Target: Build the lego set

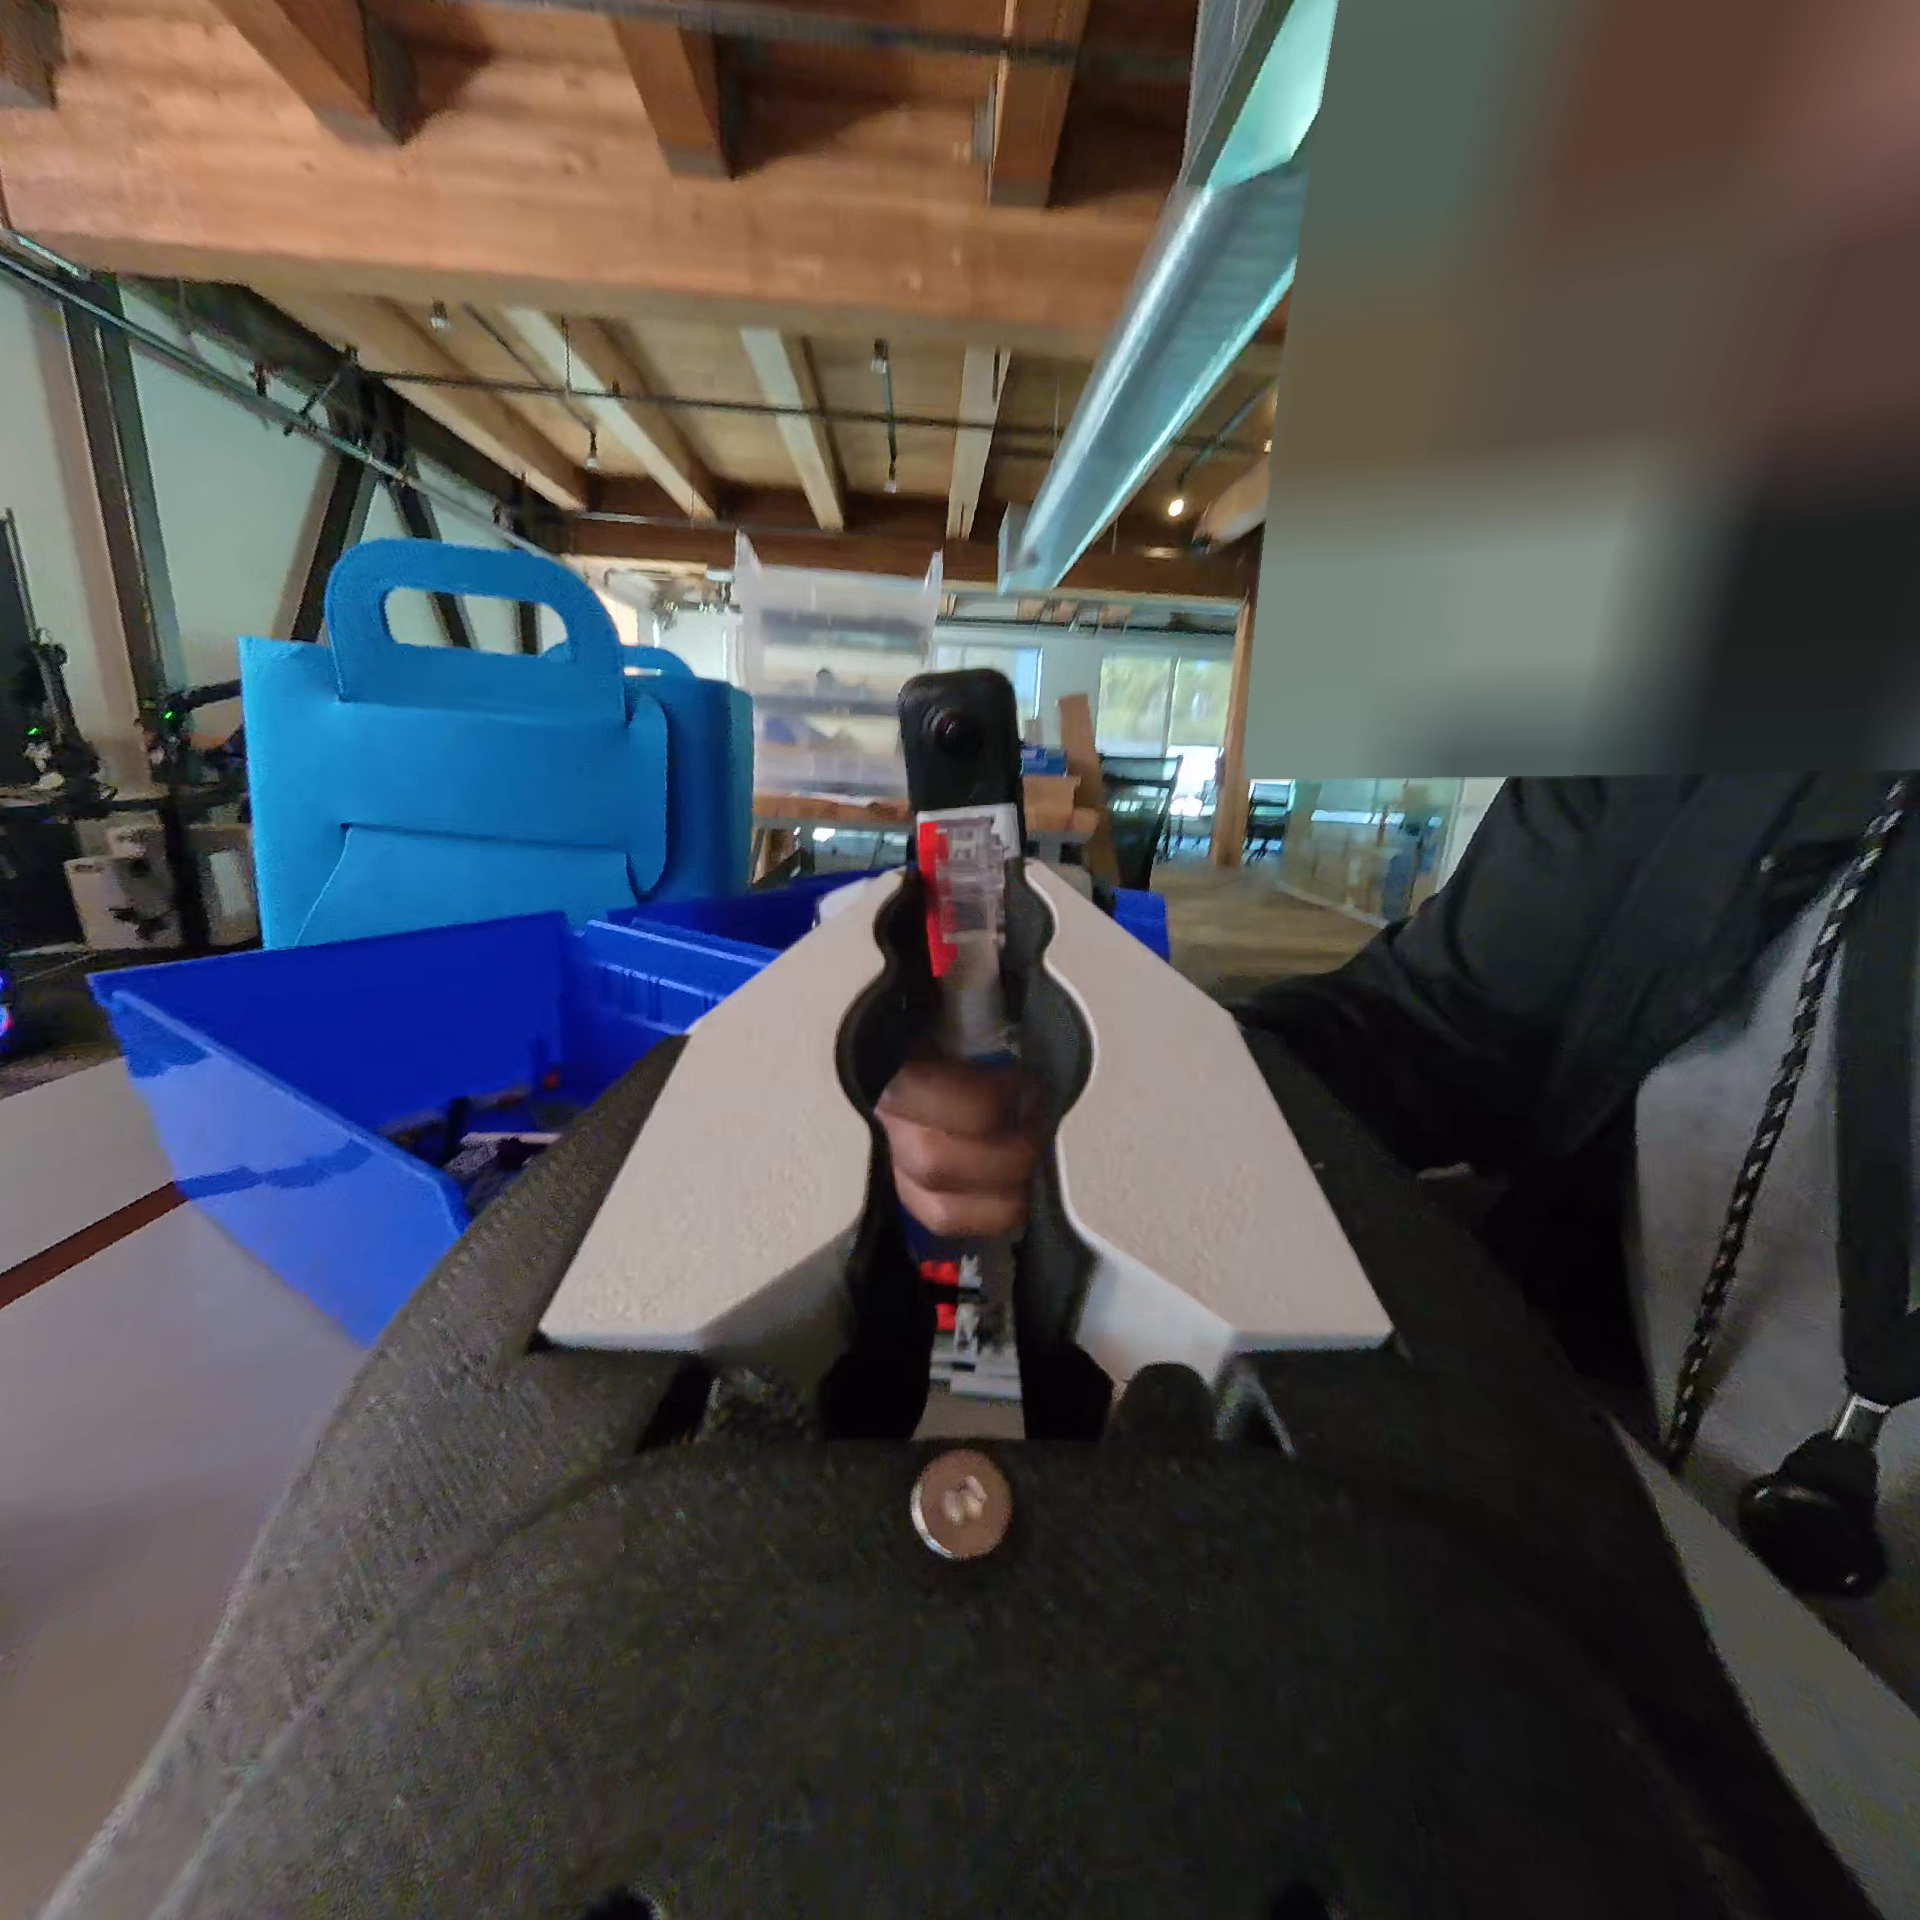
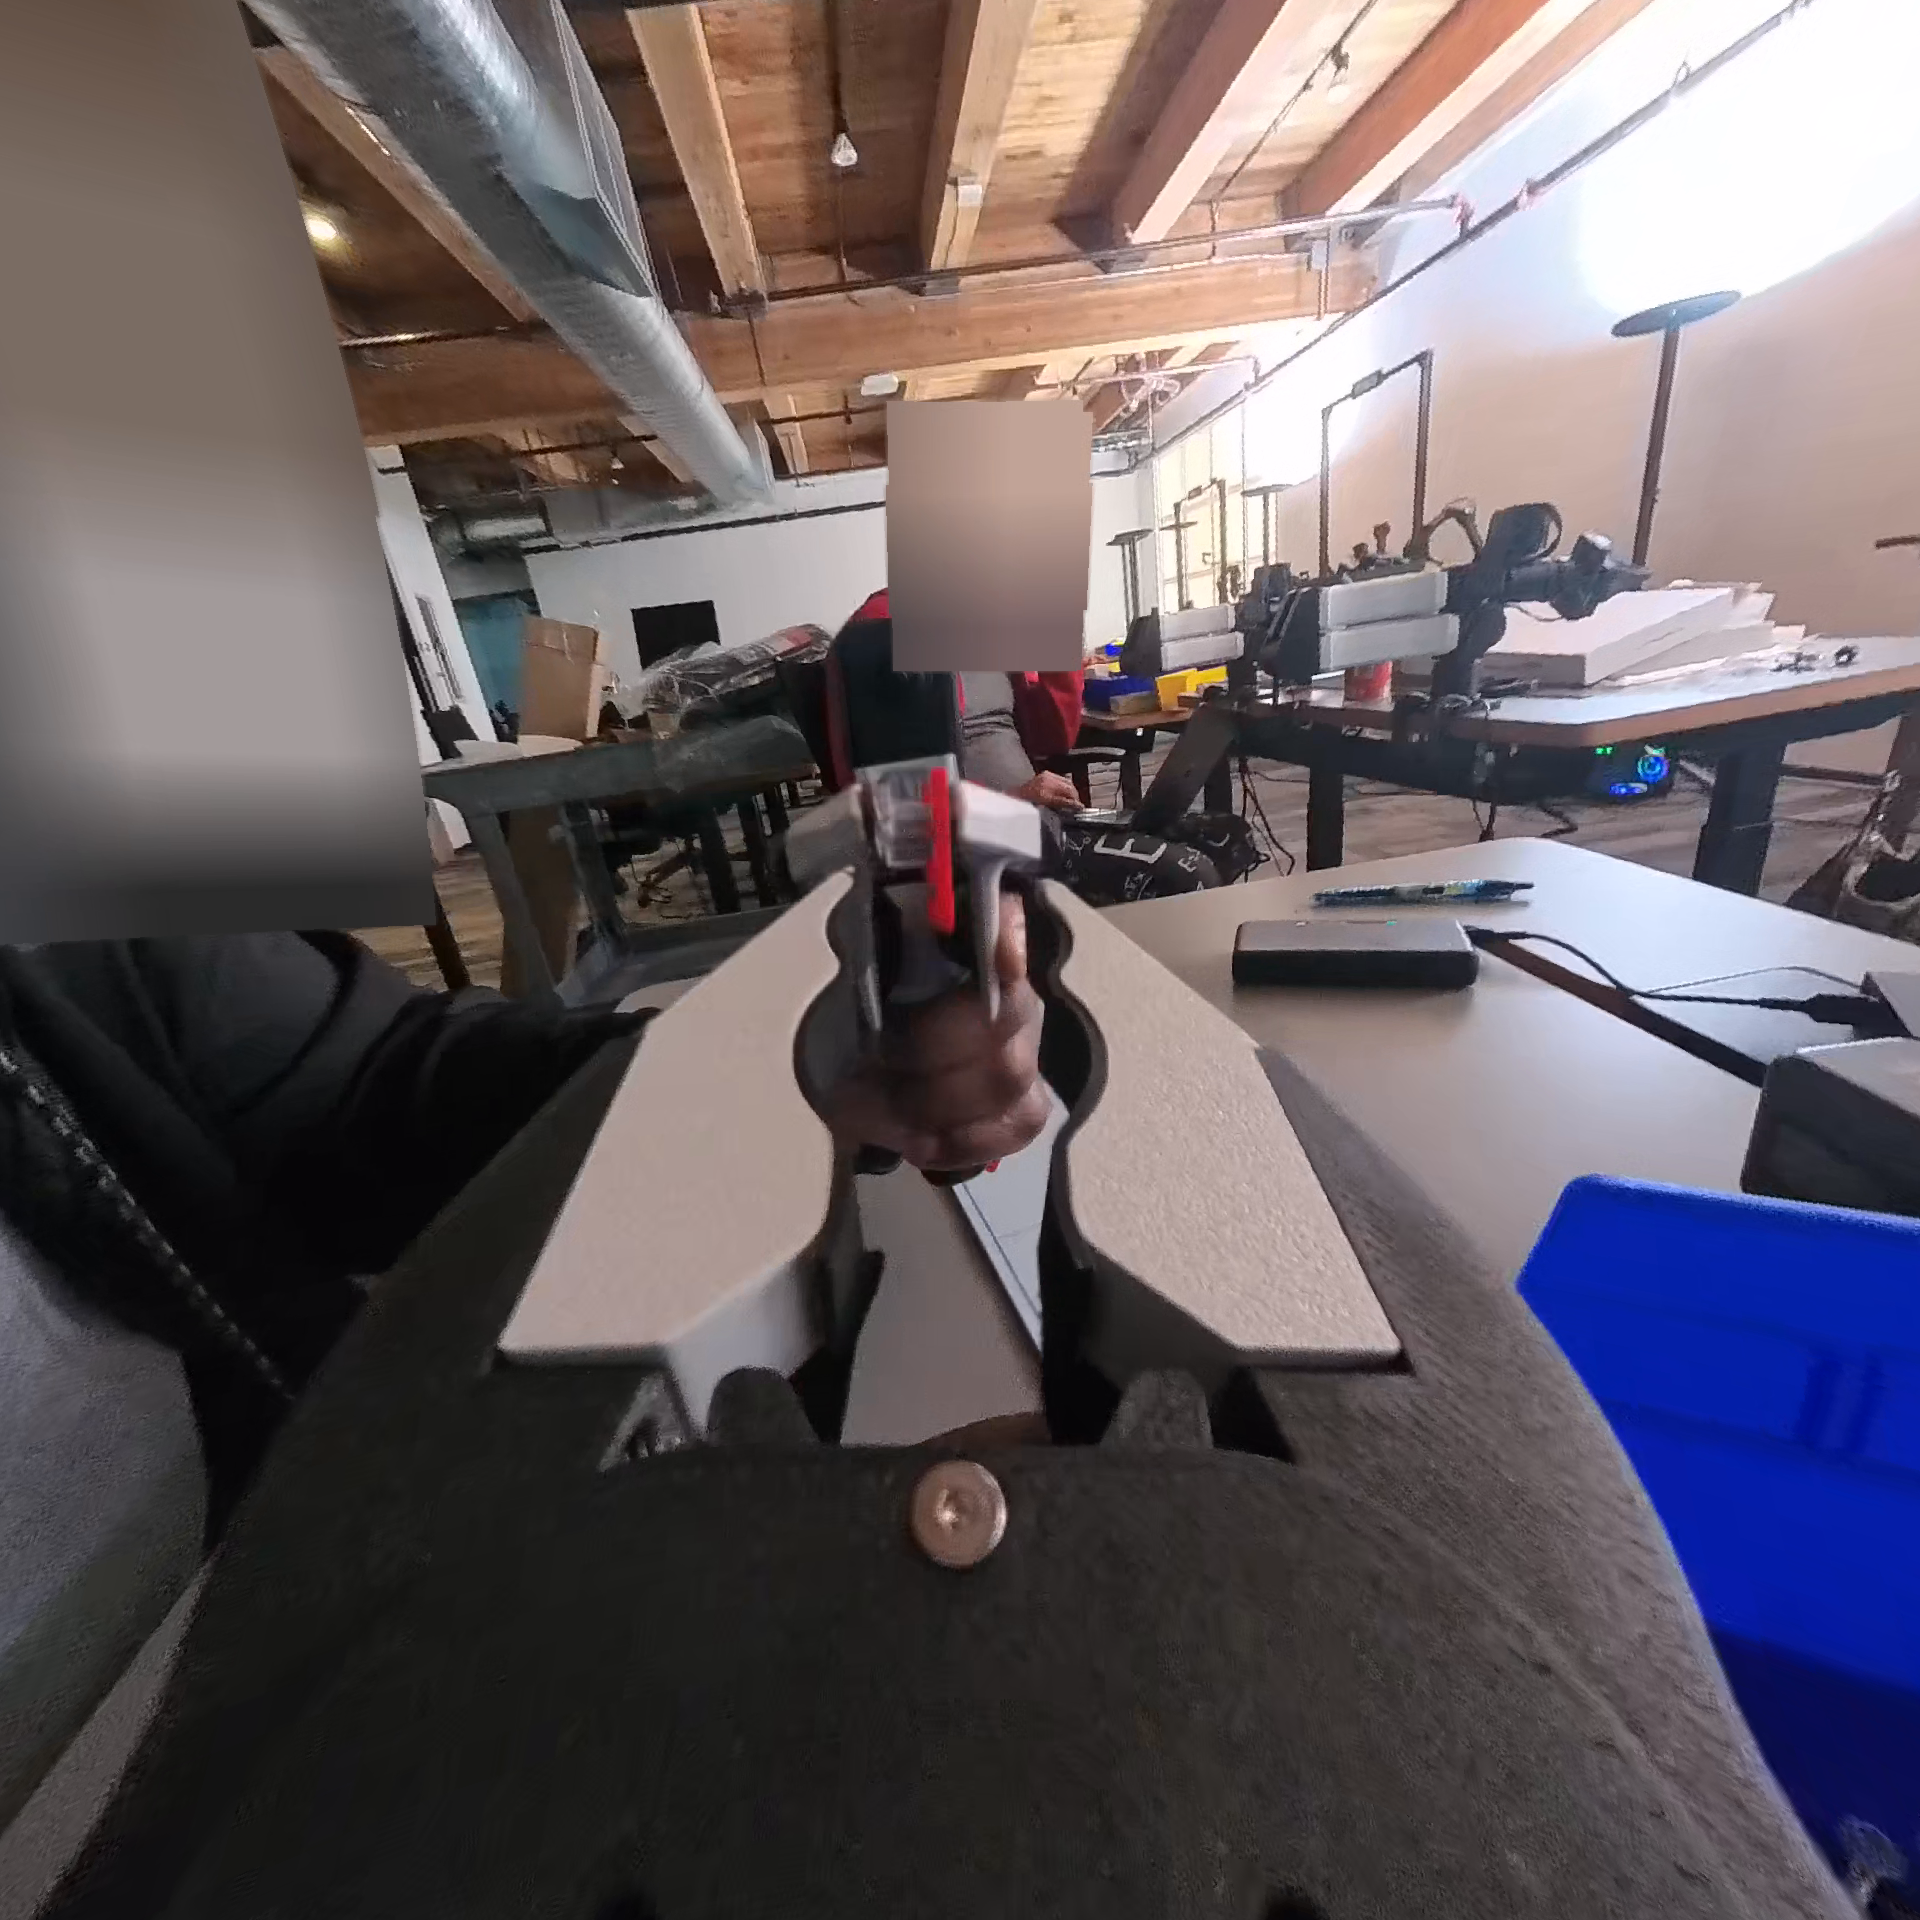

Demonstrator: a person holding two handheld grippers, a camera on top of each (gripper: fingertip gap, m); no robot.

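A small lego assembly (image 1: 961, 899) of red, clear and grey parts is held up in the air between the two grippers, which face each other. My left gripper (image 1: 964, 883) is shut on it at its white fingertips. Behind it are the right gripper's black camera (image 1: 951, 727) and the hand (image 1: 951, 1153) holding that gripper. In the right wrist view the same assembly (image 2: 920, 842) sits at the tips of my right gripper (image 2: 940, 904), whose jaws stand close around its lower part. The left gripper's white fingertips (image 2: 1003, 826) clamp its top.
Blue parts bins (image 1: 312, 1091) with loose pieces and a blue felt bag (image 1: 468, 769) stand to the left on the grey table (image 1: 125, 1403). On the right are a blue bin (image 2: 1745, 1403), a black power bank (image 2: 1351, 951) with a cable, a pen (image 2: 1423, 891) and a dark box (image 2: 1839, 1122). The grippers are tip to tip, or close to it.
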